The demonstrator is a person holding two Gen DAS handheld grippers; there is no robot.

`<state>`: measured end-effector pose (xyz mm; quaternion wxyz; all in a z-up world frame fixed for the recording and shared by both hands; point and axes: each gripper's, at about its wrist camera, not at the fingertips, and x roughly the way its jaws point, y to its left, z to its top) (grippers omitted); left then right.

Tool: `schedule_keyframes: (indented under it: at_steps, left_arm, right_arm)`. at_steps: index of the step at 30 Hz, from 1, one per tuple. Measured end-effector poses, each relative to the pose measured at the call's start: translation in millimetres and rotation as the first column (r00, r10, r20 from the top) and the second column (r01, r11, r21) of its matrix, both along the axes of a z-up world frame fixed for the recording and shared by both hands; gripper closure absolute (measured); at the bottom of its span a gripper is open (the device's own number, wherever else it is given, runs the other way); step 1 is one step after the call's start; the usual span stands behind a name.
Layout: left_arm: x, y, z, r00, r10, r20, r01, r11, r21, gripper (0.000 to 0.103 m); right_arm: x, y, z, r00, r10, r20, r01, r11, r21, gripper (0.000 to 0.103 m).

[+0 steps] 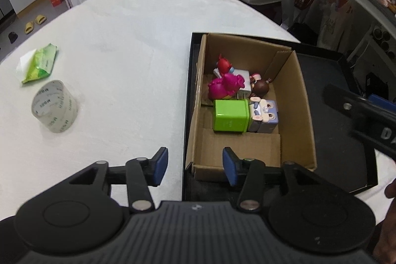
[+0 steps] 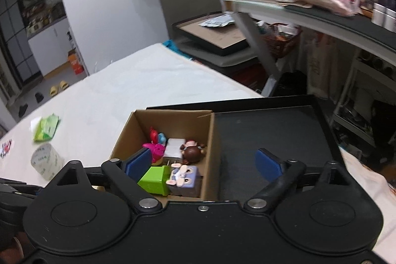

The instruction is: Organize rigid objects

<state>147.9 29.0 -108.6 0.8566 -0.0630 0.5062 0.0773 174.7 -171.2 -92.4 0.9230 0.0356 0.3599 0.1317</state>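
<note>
A cardboard box (image 1: 297,100) (image 2: 123,137) sits in the left part of a black tray (image 1: 331,120) (image 2: 272,125). Inside lie a green cube (image 1: 230,115) (image 2: 154,177), a magenta toy (image 1: 224,87) (image 2: 156,150), a red figure (image 1: 224,63), a white block (image 2: 174,149), a brown-haired figure (image 1: 259,87) (image 2: 193,152) and a lilac rabbit block (image 1: 266,115) (image 2: 185,177). My left gripper (image 1: 195,166) is open and empty over the box's near left corner. Above the box and tray, my right gripper (image 2: 204,162) is open and empty.
On the white tabletop left of the tray stand a roll of clear tape (image 1: 54,107) (image 2: 47,160) and a green tissue pack (image 1: 39,63) (image 2: 45,128). A chair with a flat box (image 2: 212,34) and a cluttered shelf (image 2: 321,16) stand behind the table.
</note>
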Motion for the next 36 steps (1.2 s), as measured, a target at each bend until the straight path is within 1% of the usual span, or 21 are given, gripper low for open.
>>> schedule_keyframes:
  at_steps: [2,4,6,9,12,14,16,19,22,25,28,30,36]
  left_arm:
    - [-5.6,-1.9,9.4,1.000,-0.009,0.023,0.009,1.000,-0.004,0.054]
    - [-10.2,-4.2,17.7,0.999,-0.013,0.037,0.013,1.000,0.010,0.053]
    - [-14.8,-4.9,24.3,0.999,-0.011,0.048,0.010,1.000,0.017,0.052]
    - [-22.6,-5.5,34.6,0.998,-0.015,0.066,0.015,1.000,0.005,0.050]
    - [-31.6,-8.0,44.9,0.996,-0.023,0.085,0.023,1.000,0.005,0.048]
    - [-37.5,-9.2,50.5,0.995,-0.027,0.093,0.027,1.000,0.001,0.045]
    - [-44.3,-10.7,56.7,0.994,-0.030,0.101,0.030,1.000,-0.001,0.037]
    - [-53.4,-14.0,65.9,0.992,-0.050,0.116,0.049,0.999,0.008,0.028]
    - [-61.6,-15.5,74.1,0.991,-0.055,0.123,0.055,0.998,0.010,0.022]
    - [-69.7,-17.0,81.5,0.989,-0.065,0.132,0.065,0.998,0.008,0.019]
    - [-80.6,-17.9,88.8,0.986,-0.069,0.150,0.069,0.998,0.006,0.014]
    - [-86.8,-18.2,93.4,0.985,-0.069,0.160,0.070,0.998,0.004,0.012]
    - [-105.1,-21.9,110.5,0.978,-0.085,0.189,0.082,0.996,0.021,0.010]
  right_arm:
    - [-6.2,-10.4,6.1,1.000,-0.009,0.002,0.009,1.000,0.020,0.005]
    - [-14.0,-20.3,12.0,1.000,-0.017,0.003,0.017,0.999,0.031,0.002]
    - [-20.9,-28.7,17.4,1.000,-0.031,0.000,0.031,0.999,0.032,0.001]
    - [-30.7,-39.3,26.6,0.999,-0.048,-0.005,0.048,0.998,0.038,0.000]
    - [-42.1,-47.2,38.6,0.998,-0.058,0.006,0.058,0.997,0.042,0.000]
    - [-48.6,-49.8,45.3,0.998,-0.066,0.004,0.066,0.997,0.033,0.000]
    - [-53.5,-50.9,50.7,0.998,-0.070,0.001,0.070,0.997,0.028,0.000]
    - [-63.3,-52.6,58.8,0.997,-0.081,0.000,0.081,0.996,0.036,0.000]
    - [-72.9,-51.6,66.3,0.995,-0.103,-0.009,0.103,0.994,0.022,0.000]
    - [-81.9,-54.1,72.1,0.993,-0.121,-0.011,0.122,0.993,0.012,0.000]
    - [-90.1,-60.1,77.5,0.991,-0.135,-0.023,0.136,0.990,0.047,0.000]
    - [-96.6,-62.5,81.8,0.988,-0.151,-0.017,0.151,0.988,0.045,0.000]
    - [-116.4,-65.9,94.8,0.986,-0.164,0.004,0.164,0.986,0.019,0.000]
